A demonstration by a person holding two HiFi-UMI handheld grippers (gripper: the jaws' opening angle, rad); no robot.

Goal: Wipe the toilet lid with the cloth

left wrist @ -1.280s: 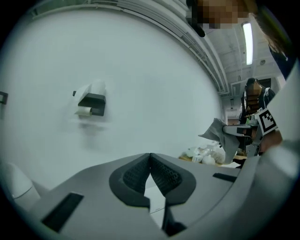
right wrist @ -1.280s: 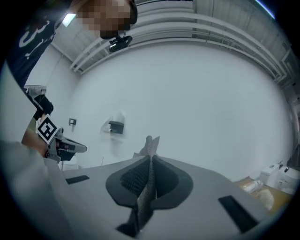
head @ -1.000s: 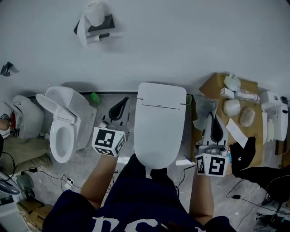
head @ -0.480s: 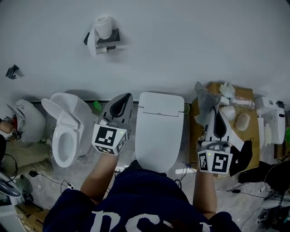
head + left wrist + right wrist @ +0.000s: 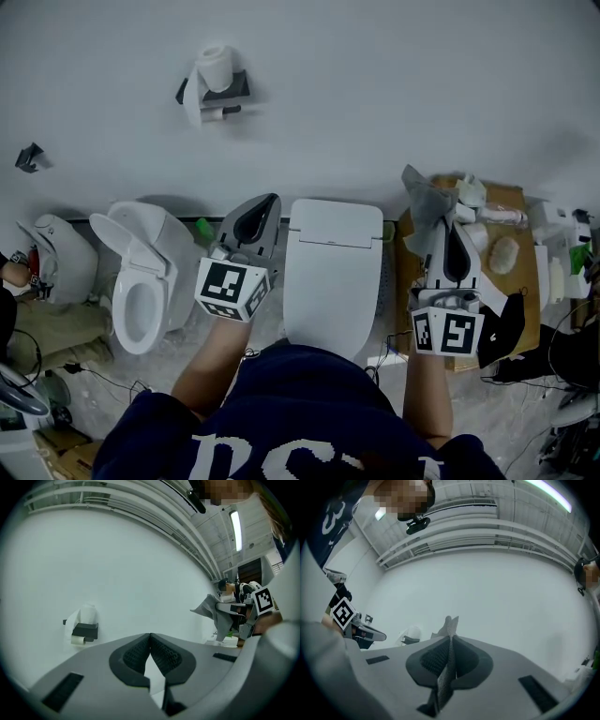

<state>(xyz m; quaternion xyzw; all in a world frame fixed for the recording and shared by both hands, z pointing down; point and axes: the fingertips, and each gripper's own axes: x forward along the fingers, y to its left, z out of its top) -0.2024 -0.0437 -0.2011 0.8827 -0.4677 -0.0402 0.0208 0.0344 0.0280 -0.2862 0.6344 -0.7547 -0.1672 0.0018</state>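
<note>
The right gripper (image 5: 452, 234) had the grey cloth (image 5: 425, 208) pinched tight between its fingers (image 5: 433, 660). It was held up to the right of the closed toilet lid (image 5: 330, 272), not touching it. The left gripper (image 5: 265, 204) hovered just left of the toilet lid, its fingers (image 5: 136, 656) pressed together on nothing.

The toilet (image 5: 336, 223) stands against the wall (image 5: 375, 94), its lid (image 5: 328, 291) down, straight before the person. A second toilet (image 5: 141, 281) stands to its left, also at the wall. The left gripper (image 5: 267, 202) is above the gap between the two toilets. The right gripper (image 5: 449, 228) is to the right of the lid, over a box (image 5: 521, 200), with the cloth (image 5: 425, 208) between its jaws and sticking out toward the wall. A paper roll (image 5: 215, 67) is mounted on the wall, above the second toilet.
</note>
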